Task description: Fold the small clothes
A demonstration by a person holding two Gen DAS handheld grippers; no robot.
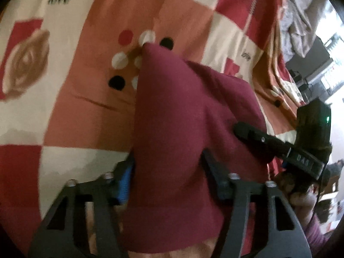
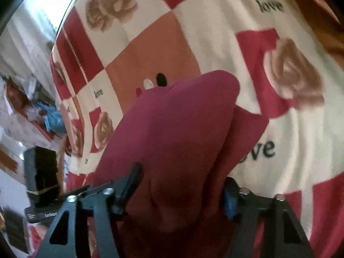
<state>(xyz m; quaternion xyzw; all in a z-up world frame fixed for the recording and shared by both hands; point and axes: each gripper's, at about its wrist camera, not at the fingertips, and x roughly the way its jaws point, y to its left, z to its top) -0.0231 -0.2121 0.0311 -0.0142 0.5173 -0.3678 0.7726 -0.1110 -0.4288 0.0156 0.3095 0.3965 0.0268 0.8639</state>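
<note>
Each hand-held gripper, left (image 1: 167, 172) and right (image 2: 180, 189), pinches an edge of the maroon garment (image 1: 182, 118), holding it lifted over the patterned bedspread (image 1: 86, 111) so it hangs free, presumably for folding.

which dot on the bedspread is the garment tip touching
The white dot in the top row, between the red dot and black dot; the maroon garment tip overlaps it.
</note>
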